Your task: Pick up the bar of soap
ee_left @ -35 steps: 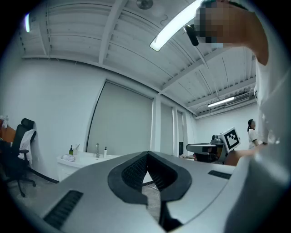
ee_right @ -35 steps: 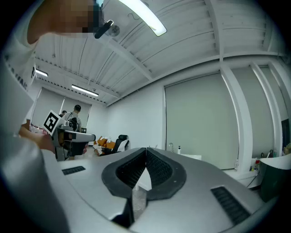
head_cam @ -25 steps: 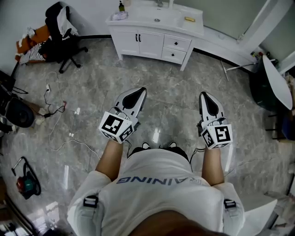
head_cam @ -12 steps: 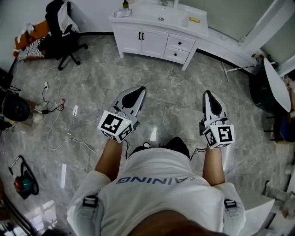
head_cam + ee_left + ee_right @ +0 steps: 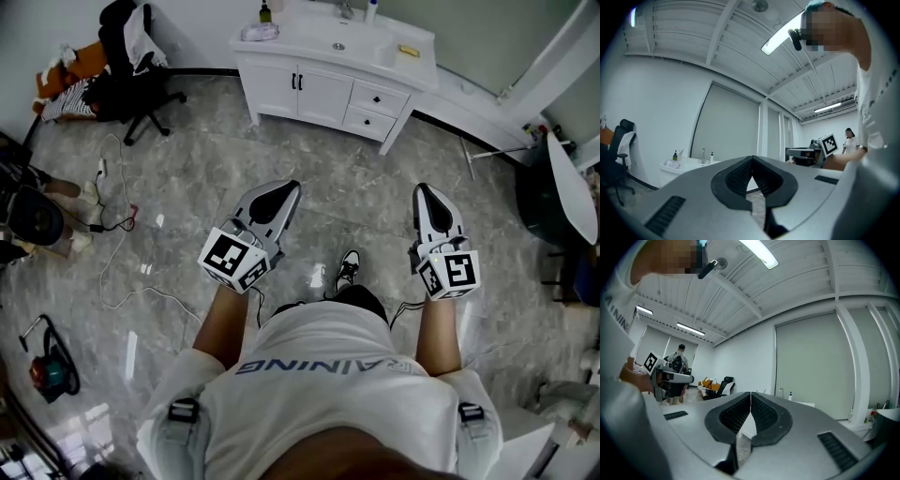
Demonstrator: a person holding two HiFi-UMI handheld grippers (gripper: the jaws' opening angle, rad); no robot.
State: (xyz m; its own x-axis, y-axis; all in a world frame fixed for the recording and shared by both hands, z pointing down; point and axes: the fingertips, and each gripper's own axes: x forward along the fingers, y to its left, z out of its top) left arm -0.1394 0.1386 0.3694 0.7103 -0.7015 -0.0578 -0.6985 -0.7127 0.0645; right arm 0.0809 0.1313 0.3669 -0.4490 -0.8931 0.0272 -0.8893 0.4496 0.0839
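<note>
Soap bar (image 5: 409,51), a small flat yellow slab, lies on the glossy white vanity top (image 5: 375,56) at its right end, right of the basin (image 5: 323,39), well apart from both tongs, far across the room. L gripper (image 5: 284,190) & R gripper (image 5: 424,193), smooth grey shells w/ ribbed black pads (image 5: 739,176), hang over the grey marbled floor (image 5: 187,178). Each has its jaws closed tip to tip, nothing btwn them.

Soap bar (image 5: 409,51) on vanity (image 5: 323,96) right end; chair (image 5: 124,58) left of vanity.
</note>
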